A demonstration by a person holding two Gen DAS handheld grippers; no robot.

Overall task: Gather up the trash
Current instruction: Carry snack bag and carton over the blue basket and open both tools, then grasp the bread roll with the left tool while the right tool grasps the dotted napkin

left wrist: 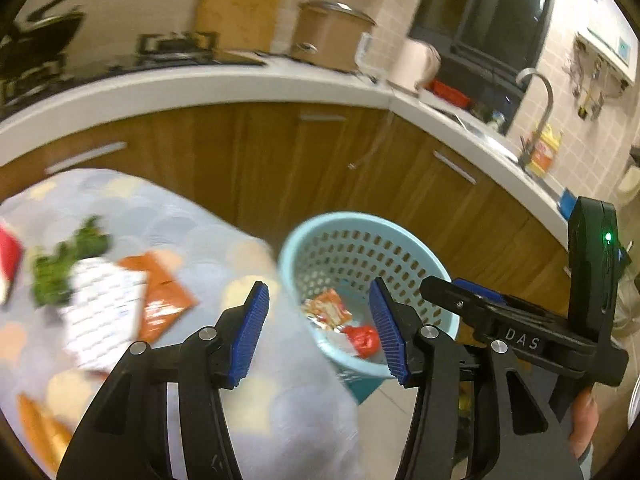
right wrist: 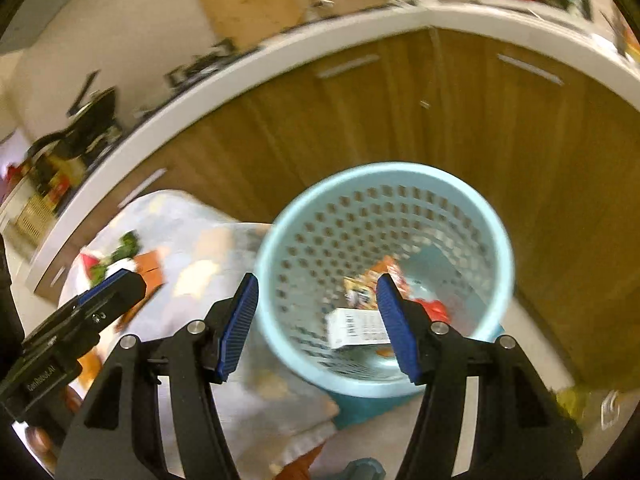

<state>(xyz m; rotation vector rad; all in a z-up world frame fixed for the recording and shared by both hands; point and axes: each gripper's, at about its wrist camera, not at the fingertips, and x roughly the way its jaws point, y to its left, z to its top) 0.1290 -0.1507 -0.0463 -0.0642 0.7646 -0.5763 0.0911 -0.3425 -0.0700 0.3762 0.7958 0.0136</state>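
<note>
Trash: 3 pcs in basket (right wrist: 280, 216), 4 on cloth (left wrist: 192, 224).

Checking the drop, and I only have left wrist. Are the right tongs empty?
Observer: Yes. The right tongs are open with nothing between the pads; the blue perforated basket shows through the gap.
Operator: Anything in the basket I'm missing?
Observer: A white barcoded carton lies inside, near the right pad in the picture.
Operator: Floor right of the basket?
Observer: A yellow-green object is there, too blurred to name.
</note>
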